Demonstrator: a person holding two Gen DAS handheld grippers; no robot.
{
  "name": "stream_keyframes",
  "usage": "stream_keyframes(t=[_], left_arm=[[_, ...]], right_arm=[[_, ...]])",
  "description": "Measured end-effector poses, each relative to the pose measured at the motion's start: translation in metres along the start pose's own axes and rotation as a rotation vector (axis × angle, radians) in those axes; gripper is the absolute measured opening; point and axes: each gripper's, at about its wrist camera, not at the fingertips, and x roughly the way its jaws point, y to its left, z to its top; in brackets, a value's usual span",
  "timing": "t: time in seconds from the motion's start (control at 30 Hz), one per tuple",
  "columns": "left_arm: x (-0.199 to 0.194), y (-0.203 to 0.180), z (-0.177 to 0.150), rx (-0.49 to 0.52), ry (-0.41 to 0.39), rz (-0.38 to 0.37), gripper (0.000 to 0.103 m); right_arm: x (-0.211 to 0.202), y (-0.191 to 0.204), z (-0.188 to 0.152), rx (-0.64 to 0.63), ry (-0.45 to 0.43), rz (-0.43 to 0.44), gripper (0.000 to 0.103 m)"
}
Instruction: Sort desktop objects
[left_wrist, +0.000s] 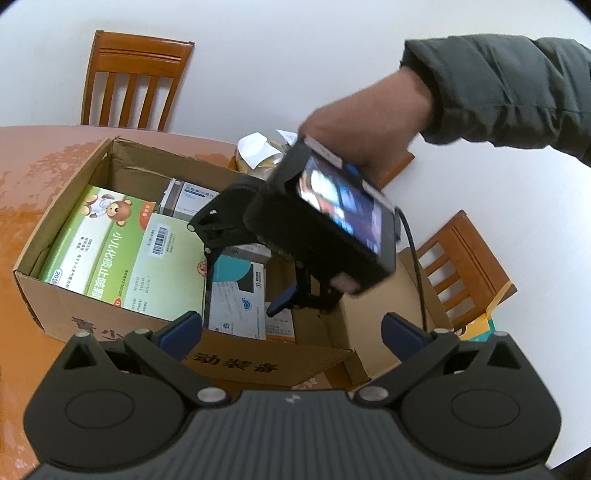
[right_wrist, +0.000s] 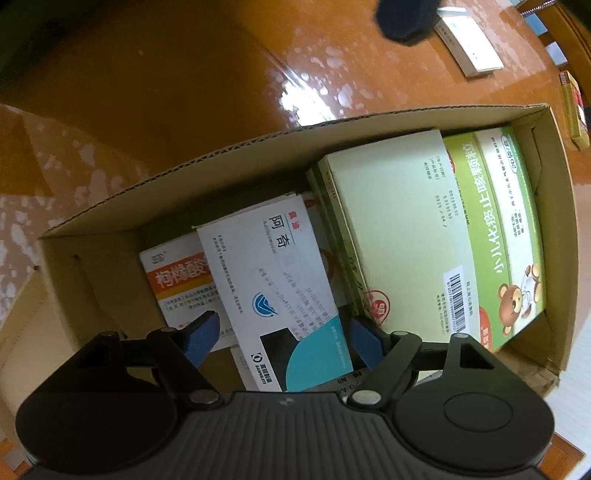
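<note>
An open cardboard carton (left_wrist: 70, 210) on the orange table holds several medicine boxes. My right gripper (right_wrist: 286, 332) points straight down into it. Its blue pads sit against the two long edges of a white-and-teal box (right_wrist: 273, 266) that lies tilted over an orange-and-white box (right_wrist: 177, 280). A large green box with a bear picture (right_wrist: 498, 229) fills the carton's other end. In the left wrist view a hand holds the right gripper (left_wrist: 258, 291) over the white-and-teal box (left_wrist: 232, 295). My left gripper (left_wrist: 291, 330) hangs open at the carton's near wall, holding nothing.
A small white box (right_wrist: 469, 55) and a yellow packet (right_wrist: 574, 107) lie on the table beyond the carton. Behind the carton stands a wrapped jar or bag (left_wrist: 258, 151). Wooden chairs (left_wrist: 133, 81) stand around the table. A green-and-yellow packet (left_wrist: 476, 328) lies at the right.
</note>
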Motion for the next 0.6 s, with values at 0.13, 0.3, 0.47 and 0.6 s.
stream_keyframes(t=[0.13,0.3,0.47,0.6], left_arm=[[0.000,0.003,0.001,-0.015,-0.008,0.000,0.103],[0.001,0.007,0.001,-0.023,-0.005,0.007,0.103],[0.000,0.013,0.003,-0.035,-0.004,0.011,0.103],[0.000,0.016,0.003,-0.038,-0.002,0.012,0.103]], right_arm=[[0.006,0.003,-0.009,0.073,-0.017,-0.066,0.080],[0.010,-0.011,-0.022,0.114,-0.013,-0.029,0.078],[0.005,-0.028,-0.036,0.100,-0.007,0.036,0.075],[-0.005,-0.040,-0.049,0.126,-0.029,0.046,0.073]])
